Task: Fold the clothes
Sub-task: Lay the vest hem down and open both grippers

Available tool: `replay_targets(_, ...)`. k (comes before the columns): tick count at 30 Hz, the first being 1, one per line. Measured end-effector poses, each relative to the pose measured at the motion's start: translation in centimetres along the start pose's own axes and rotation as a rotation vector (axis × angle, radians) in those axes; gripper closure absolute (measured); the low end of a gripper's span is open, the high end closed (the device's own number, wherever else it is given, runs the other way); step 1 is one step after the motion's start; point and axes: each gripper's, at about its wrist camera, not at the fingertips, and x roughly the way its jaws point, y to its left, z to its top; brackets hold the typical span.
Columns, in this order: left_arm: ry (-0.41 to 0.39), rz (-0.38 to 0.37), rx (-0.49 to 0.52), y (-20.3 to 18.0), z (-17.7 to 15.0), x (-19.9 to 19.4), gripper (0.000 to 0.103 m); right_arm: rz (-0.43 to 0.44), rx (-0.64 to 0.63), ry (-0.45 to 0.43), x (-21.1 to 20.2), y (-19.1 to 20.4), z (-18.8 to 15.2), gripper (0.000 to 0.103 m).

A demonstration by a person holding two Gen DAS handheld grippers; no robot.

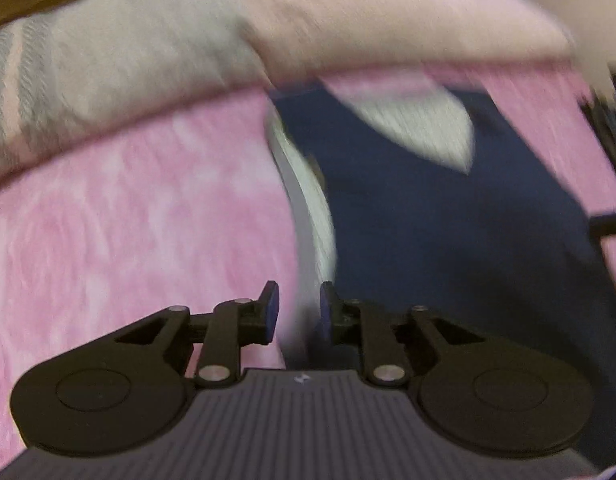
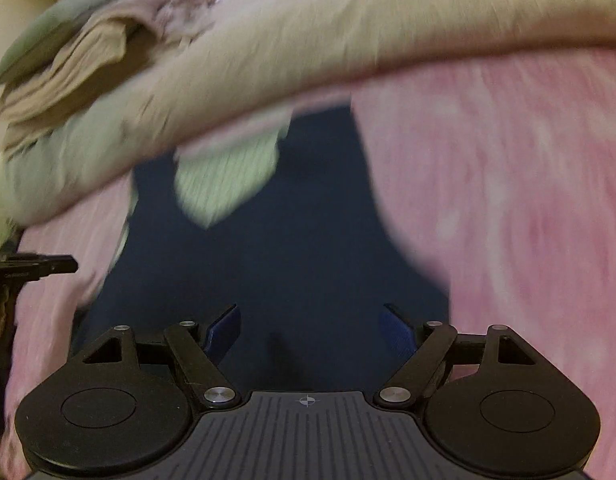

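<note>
Your left gripper (image 1: 299, 312) points steeply down. Its jaws stand slightly apart with a narrow gap. A pale strip of cloth (image 1: 308, 216) runs up from that gap, but the blue pads (image 1: 272, 312) do not press on it; nothing is held.

Your right gripper (image 2: 310, 332) also points down. Its jaws stand wide apart, and only the navy garment (image 2: 267, 260) shows between them, below the pads; nothing is gripped.

Directly ahead of both grippers lies the navy garment (image 1: 428, 220), spread flat on the pink bed cover (image 1: 127, 220). In the left wrist view it lies ahead and to the right of the jaws, with the pale strip along its left edge. In the right wrist view it fills the middle, with pink cover (image 2: 508, 200) on both sides.

Further ahead, a pale ribbed piece of cloth (image 1: 428, 128) lies on the far part of the navy garment, its point toward you. The right wrist view shows the same piece (image 2: 227, 176) ahead and left of the jaws.

Beyond it, a long beige pillow (image 2: 388, 40) crosses the far edge of the cover. To the far left in the right wrist view, a heap of crumpled clothes (image 2: 87, 64) rests against it. The left gripper's black finger (image 2: 47, 266) enters at that view's left edge.

All frames are motion-blurred; finer detail cannot be read.
</note>
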Motion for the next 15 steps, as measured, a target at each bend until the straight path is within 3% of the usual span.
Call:
replay_targets(4, 0.079, -0.01, 0.015, -2.1, -4.2, 0.0, 0.077, 0.011, -0.008, 0.057, -2.7, 1.9, -6.3, 0.024)
replay_targets(7, 0.086, 0.026, 0.035, -3.2, -6.1, 0.6, 0.077, 0.025, -0.042, 0.09, -3.7, 4.1, -9.9, 0.024)
replay_targets(10, 0.062, 0.072, 0.066, -3.4, -6.9, 0.6, 0.098, 0.045, -0.048, 0.12, -3.8, 6.1, -12.0, 0.024)
replay_targets(15, 0.041, 0.03, 0.07, -0.9, -7.5, -0.6, 0.103, 0.054, -0.092, 0.126, -4.0, 9.9, -14.3, 0.024)
